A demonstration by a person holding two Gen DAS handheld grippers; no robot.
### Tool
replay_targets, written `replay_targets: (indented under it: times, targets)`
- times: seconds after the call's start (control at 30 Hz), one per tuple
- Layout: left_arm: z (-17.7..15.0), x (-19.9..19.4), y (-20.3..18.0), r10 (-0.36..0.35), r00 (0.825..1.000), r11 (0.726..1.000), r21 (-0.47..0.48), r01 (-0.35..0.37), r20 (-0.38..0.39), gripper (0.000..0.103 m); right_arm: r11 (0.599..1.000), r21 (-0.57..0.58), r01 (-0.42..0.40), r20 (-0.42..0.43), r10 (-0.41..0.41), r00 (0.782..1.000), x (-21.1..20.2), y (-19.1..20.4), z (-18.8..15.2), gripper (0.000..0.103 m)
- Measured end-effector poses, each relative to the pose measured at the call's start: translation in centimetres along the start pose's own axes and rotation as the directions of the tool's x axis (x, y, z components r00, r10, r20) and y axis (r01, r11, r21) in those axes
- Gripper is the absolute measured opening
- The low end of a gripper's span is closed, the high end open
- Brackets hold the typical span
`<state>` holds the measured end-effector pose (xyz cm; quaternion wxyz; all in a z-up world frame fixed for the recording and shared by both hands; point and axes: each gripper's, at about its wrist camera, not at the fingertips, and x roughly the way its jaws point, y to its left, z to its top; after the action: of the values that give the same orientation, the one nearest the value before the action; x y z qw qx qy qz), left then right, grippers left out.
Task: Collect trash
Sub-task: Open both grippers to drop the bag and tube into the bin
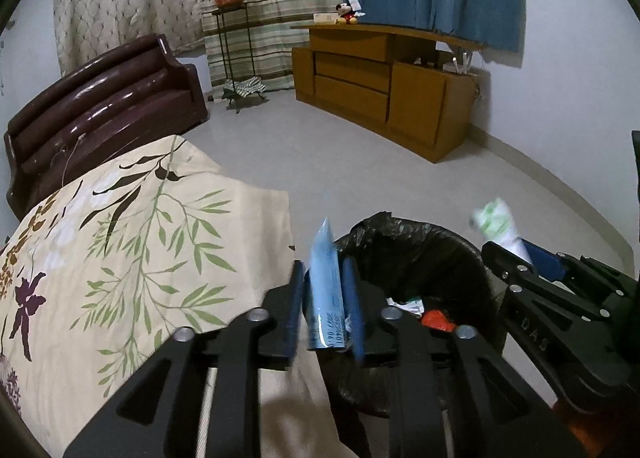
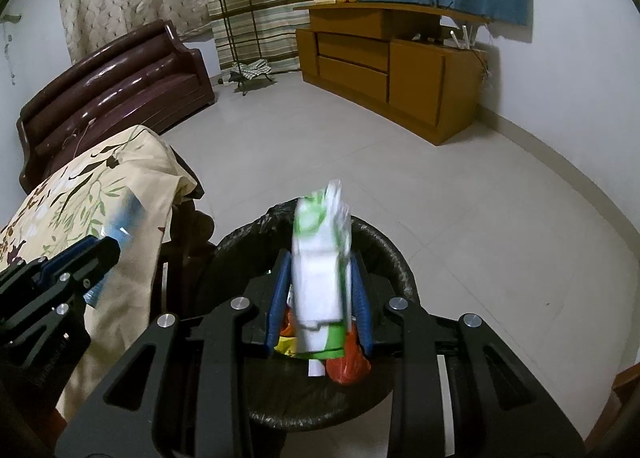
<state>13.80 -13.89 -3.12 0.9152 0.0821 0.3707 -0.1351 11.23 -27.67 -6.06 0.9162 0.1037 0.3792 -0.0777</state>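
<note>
The left gripper (image 1: 326, 298) sits at lower centre of the left wrist view with a light blue wrapper (image 1: 325, 290) between its blue pads. The wrapper rests against the right-hand pad; a narrow gap shows beside the left-hand pad, so the jaws stand slightly parted and a firm clamp cannot be confirmed. The wrapper's long axis runs along the fingers, its pointed end directed toward the upper part of the frame and its printed end nearest the camera. It lies over the boundary between the floral tablecloth (image 1: 132, 258) at lower left and the bin (image 1: 424, 254) lined with a black bag at lower right.

The right gripper (image 2: 320, 290) occupies lower centre of the right wrist view. Its jaws are closed on a white and green packet (image 2: 318, 270), with a pad against each side. The packet's long axis also follows the fingers, its crumpled green end pointing toward the top of the frame. It is held directly above the bin's (image 2: 396, 258) open mouth, where orange litter (image 2: 348, 366) and paper scraps lie inside.

In the left wrist view the right gripper (image 1: 516, 254) appears at right, beyond the bin's rim.
</note>
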Motion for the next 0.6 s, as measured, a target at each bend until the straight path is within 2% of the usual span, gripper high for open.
replay_targets:
  times: [0.03, 0.1, 0.2, 0.27, 0.43, 0.6]
  targets:
    - [0.0, 0.0, 0.0, 0.005, 1.0, 1.0, 0.0, -0.005, -0.001, 0.044, 1.0, 0.003, -0.002, -0.004, 0.002, 1.0, 0.2, -0.1, 0.0, 0.039]
    - [0.0, 0.0, 0.0, 0.019, 1.0, 1.0, -0.004, -0.019, 0.005, 0.052, 1.0, 0.013, 0.002, 0.0, -0.002, 1.0, 0.3, -0.3, 0.0, 0.046]
    - [0.0, -0.1, 0.1, 0.026, 1.0, 1.0, -0.011, -0.026, 0.008, 0.061, 1.0, 0.023, 0.007, 0.005, -0.007, 1.0, 0.3, -0.5, 0.0, 0.046]
    - [0.0, -0.2, 0.1, 0.026, 1.0, 1.0, -0.012, -0.026, 0.009, 0.061, 0.999, 0.031, 0.011, 0.008, -0.012, 1.0, 0.2, -0.8, -0.1, 0.048]
    - [0.0, -0.4, 0.2, 0.034, 0.999, 0.999, -0.017, -0.033, 0.007, 0.065, 0.999, 0.042, 0.032, 0.022, -0.033, 0.999, -0.1, -1.4, 0.0, 0.061]
    - [-0.3, -1.1, 0.8, 0.04, 0.999, 0.998, -0.039, -0.04, 0.006, 0.067, 0.997, 0.055, 0.051, 0.023, -0.052, 0.998, -0.6, -1.8, -0.4, 0.067]
